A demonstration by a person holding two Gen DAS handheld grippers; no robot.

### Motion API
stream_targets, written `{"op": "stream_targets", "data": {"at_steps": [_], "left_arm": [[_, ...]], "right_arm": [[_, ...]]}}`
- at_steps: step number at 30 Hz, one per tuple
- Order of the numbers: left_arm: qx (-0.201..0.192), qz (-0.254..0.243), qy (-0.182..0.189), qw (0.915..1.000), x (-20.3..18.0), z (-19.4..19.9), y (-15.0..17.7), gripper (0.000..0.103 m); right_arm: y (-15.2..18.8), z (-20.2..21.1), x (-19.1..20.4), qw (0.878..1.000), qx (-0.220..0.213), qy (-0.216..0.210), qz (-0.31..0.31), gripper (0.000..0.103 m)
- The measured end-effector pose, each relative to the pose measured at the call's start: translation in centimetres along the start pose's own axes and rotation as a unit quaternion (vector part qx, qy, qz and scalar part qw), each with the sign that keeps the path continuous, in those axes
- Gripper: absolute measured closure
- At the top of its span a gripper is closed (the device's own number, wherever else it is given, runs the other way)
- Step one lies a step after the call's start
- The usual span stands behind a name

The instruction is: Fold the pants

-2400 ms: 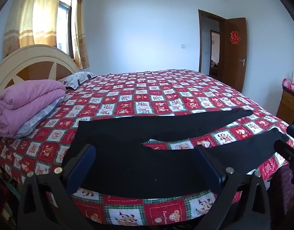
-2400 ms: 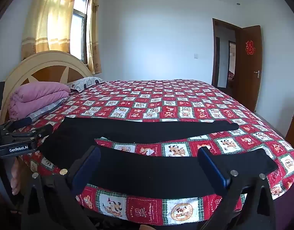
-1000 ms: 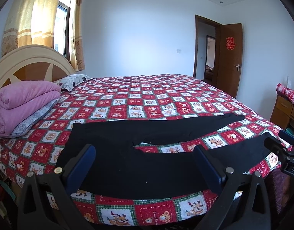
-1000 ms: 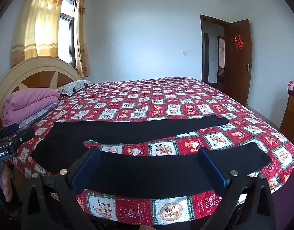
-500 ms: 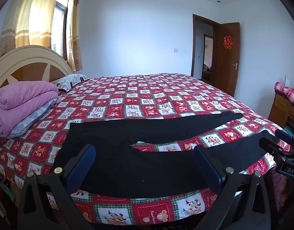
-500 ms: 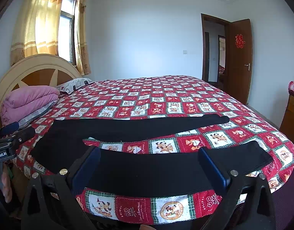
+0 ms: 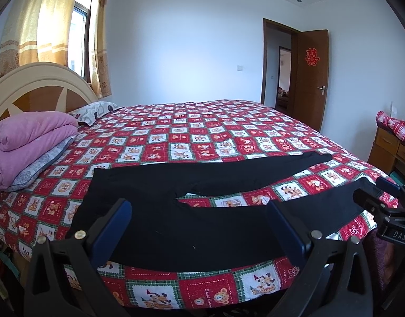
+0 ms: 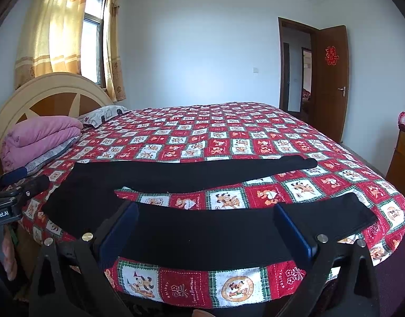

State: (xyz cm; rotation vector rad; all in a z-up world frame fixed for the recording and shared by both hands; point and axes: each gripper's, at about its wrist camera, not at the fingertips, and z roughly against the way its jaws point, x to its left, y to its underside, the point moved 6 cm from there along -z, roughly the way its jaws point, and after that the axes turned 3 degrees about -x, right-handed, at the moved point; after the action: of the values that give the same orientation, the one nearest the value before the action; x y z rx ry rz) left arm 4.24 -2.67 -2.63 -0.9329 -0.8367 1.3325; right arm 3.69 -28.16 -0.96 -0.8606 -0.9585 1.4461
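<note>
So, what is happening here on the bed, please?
A person holds two grippers over black pants spread flat on a bed, legs apart in a V. The left gripper and the right gripper are both open, above the near edge of the bed, and neither touches the cloth. No fold is made yet. A folded pink blanket lies by the headboard.

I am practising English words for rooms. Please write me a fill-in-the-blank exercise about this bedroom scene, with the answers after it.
1. The black pants lie flat on the ___.
2. The two legs of the pants are spread ___.
3. The folded blanket by the headboard is ___ in colour.
4. Both the left gripper and the right gripper are ___.

Answers: bed; apart; pink; open
</note>
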Motion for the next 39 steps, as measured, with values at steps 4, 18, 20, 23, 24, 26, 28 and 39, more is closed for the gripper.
{"op": "stream_targets", "data": {"at_steps": [4,18,20,23,24,26,28,39], "left_arm": [[0.0,0.001,-0.001,1.0,-0.1,0.0,0.0,0.0],[0.002,0.001,0.0,1.0,-0.3,0.0,0.1,0.0],[0.001,0.001,-0.001,1.0,-0.3,0.0,0.1,0.0],[0.001,0.0,0.0,1.0,-0.4,0.0,0.1,0.0],[0.001,0.0,0.0,1.0,-0.4,0.0,0.1,0.0],[0.002,0.0,-0.001,1.0,-0.3,-0.1,0.1,0.0],[0.004,0.0,0.001,1.0,-0.4,-0.2,0.2,0.0],[0.062,0.014,-0.081,0.9947,8.7,-9.0,0.8,0.0]], "right_arm": [[0.0,0.0,0.0,1.0,0.001,0.0,0.0,0.001],[0.1,0.0,0.1,1.0,0.001,0.0,0.0,0.001],[0.2,-0.1,0.1,1.0,0.002,0.0,-0.001,0.001],[0.2,-0.1,0.1,1.0,0.002,0.0,0.0,0.001],[0.2,-0.1,0.1,1.0,0.002,0.0,0.0,0.001],[0.2,-0.1,0.1,1.0,0.002,0.0,0.0,0.001],[0.3,-0.2,0.1,1.0,0.003,0.0,0.0,0.001],[1.2,-3.8,-5.5,0.998,0.028,0.034,-0.034,0.001]]}}
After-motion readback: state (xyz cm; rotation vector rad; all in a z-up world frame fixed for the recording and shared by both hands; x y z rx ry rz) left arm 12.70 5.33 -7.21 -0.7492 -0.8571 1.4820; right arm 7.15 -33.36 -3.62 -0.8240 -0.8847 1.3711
